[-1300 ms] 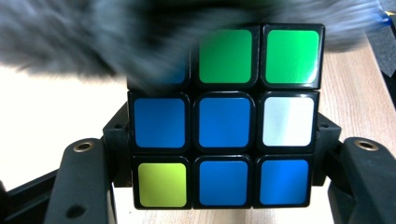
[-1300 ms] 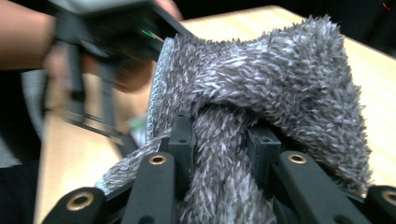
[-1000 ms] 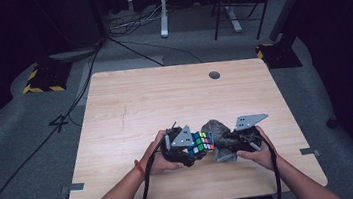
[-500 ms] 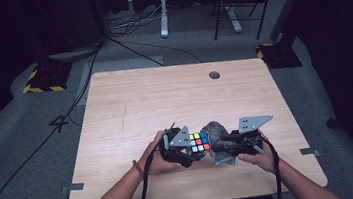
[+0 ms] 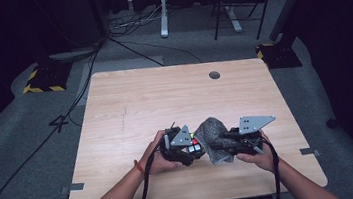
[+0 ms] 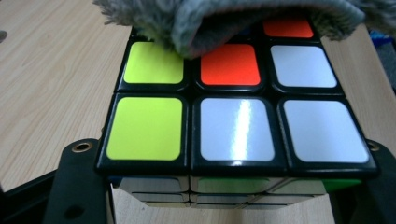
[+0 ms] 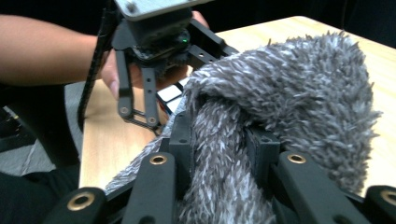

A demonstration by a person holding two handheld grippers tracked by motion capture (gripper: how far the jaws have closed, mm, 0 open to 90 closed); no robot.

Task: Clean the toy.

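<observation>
Gripping puzzle cube (image 6: 238, 126) between left gripper (image 5: 186, 147) jaws; clamping grey fuzzy cloth (image 7: 280, 107) in right gripper (image 5: 233, 142), draped over cube's top, above wooden table (image 5: 164, 96).

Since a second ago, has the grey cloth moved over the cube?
Yes. In the high view the grey cloth now stands higher toward the table's far edge and covers more of the cube, carried by the right tool.

— How's the light?
— The table (image 5: 174, 94) is evenly lit from above; the room beyond falls nearly black.
— Sharpness?
— Soft and grainy (white cube (image 6: 238, 126) stickers show glare), nearest cloth (image 7: 289, 107) fibres blurred.
</observation>
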